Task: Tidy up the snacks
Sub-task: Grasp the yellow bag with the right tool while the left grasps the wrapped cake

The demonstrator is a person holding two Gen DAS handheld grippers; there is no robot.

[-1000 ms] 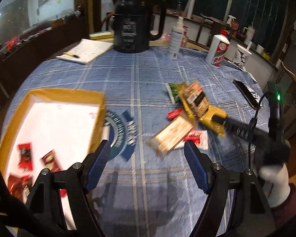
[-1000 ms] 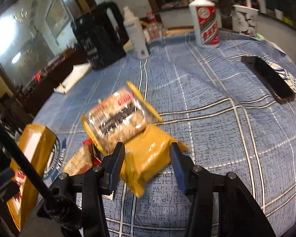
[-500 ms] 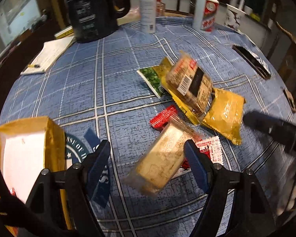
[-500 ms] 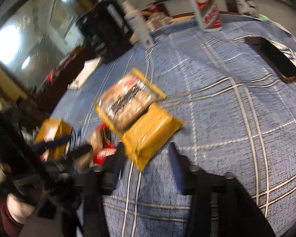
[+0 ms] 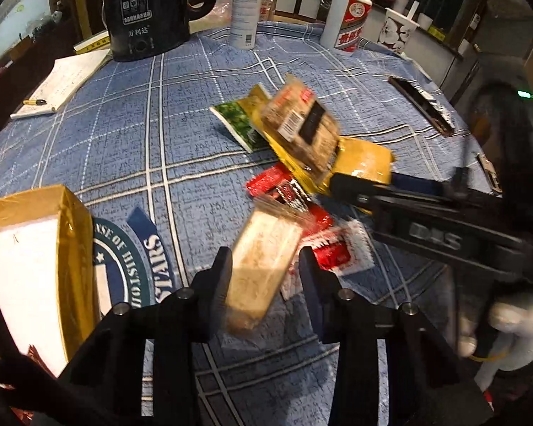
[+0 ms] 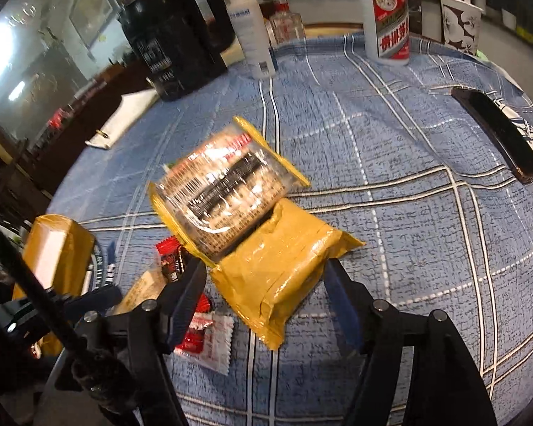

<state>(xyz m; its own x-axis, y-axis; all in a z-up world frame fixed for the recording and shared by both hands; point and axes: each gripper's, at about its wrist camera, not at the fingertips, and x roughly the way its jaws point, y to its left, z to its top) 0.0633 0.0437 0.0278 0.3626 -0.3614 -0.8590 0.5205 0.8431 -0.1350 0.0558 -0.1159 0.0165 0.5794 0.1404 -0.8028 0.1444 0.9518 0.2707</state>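
Note:
Snack packets lie in a pile on the blue checked tablecloth [image 5: 131, 149]. My left gripper [image 5: 266, 277] is closing, and its pads press on a clear-wrapped beige packet [image 5: 263, 259] at the pile's near edge. The right gripper [image 6: 266, 298] is opening, with a yellow packet [image 6: 280, 269] between its fingers and both pads off it. A clear packet with yellow edges [image 6: 224, 191] leans on the yellow one. Red packets [image 5: 277, 188], a red and white sachet [image 5: 341, 252] and a green packet [image 5: 238, 120] lie around. The yellow box with white lining [image 5: 35, 266] stands to the left.
At the table's far side stand a black kettle [image 5: 145, 10], a white pump bottle [image 5: 245, 3], a white and red bottle [image 5: 348, 17] and a paper cup [image 5: 398, 32]. A notepad with a pen [image 5: 64, 81] lies far left. A black flat device [image 6: 497, 135] lies right.
My left gripper came down from beside the box to the pile and narrowed its jaws onto the beige packet. The right gripper's jaws widened around the yellow packet.

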